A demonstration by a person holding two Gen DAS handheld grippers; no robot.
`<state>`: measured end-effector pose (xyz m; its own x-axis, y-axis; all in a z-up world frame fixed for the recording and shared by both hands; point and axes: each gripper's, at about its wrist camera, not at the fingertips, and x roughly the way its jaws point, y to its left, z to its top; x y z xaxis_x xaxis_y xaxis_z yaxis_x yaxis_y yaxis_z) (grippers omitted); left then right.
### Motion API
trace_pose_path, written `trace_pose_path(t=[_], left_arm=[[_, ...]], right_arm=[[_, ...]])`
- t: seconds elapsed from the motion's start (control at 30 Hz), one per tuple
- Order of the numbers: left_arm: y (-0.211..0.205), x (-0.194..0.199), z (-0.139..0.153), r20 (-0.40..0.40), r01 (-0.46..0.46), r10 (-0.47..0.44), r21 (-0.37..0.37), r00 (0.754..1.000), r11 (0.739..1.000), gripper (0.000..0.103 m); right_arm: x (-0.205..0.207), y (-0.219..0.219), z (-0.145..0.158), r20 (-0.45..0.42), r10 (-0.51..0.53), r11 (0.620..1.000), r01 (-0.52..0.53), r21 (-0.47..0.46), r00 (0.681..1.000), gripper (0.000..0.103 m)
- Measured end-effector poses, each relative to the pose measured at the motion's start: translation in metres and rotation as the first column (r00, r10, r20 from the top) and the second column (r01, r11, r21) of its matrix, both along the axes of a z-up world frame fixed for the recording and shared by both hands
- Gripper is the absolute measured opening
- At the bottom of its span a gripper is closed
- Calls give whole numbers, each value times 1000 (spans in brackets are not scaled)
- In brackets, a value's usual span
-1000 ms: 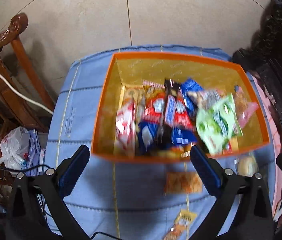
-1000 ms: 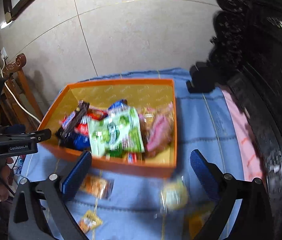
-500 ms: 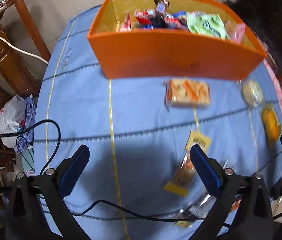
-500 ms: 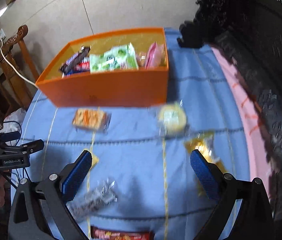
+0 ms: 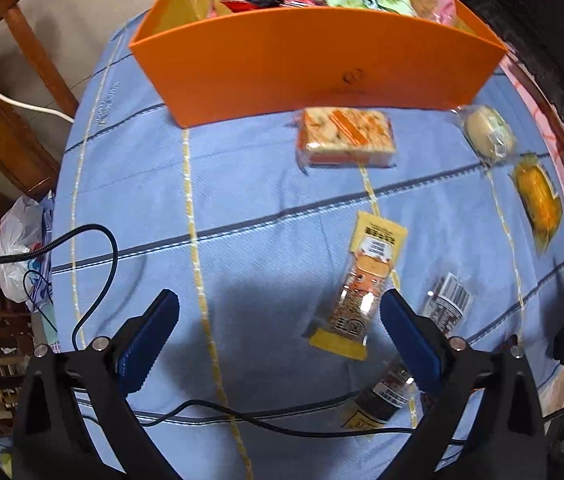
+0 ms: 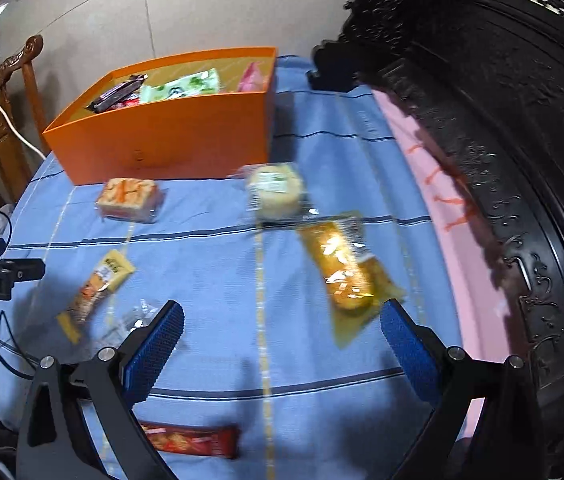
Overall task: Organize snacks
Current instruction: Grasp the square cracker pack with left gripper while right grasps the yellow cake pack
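Snacks lie loose on the blue-clothed worktop, short of the orange box at 11 o'clock. Yellow cake packet sits at 12 o'clock of the right tool: light, soft, slippery film, best pinched across its middle. Left tool and right tool both gape, empty.

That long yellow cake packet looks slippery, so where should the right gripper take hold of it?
Grip the yellow cake packet across its narrow width, at mid-length where the cake bulges, not the flat crinkled end seals. It lies flat on the blue tablecloth, lengthwise toward the open right gripper, so come down from above.
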<state>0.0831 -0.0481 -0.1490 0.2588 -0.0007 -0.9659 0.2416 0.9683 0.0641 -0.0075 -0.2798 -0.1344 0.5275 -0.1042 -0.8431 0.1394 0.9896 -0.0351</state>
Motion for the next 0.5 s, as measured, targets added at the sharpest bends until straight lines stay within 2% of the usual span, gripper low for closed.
trace_pose_path(t=[0.07,0.23,0.5], left_arm=[[-4,-1,-3,-10,9,-9,-3,1000,1000,99],[-7,0,-8,-29,10,-10,-11,1000,1000,99],[-2,8,-11,-43,-11,11,-14,999,1000,99]], right_arm=[[-2,-10,-3,-14,-21,1000,21,15,1000,99],[6,-33,-9,-20,-99,994,98,-42,995,99],[56,-41,-32,-116,-38,987,19,-160,993,99]])
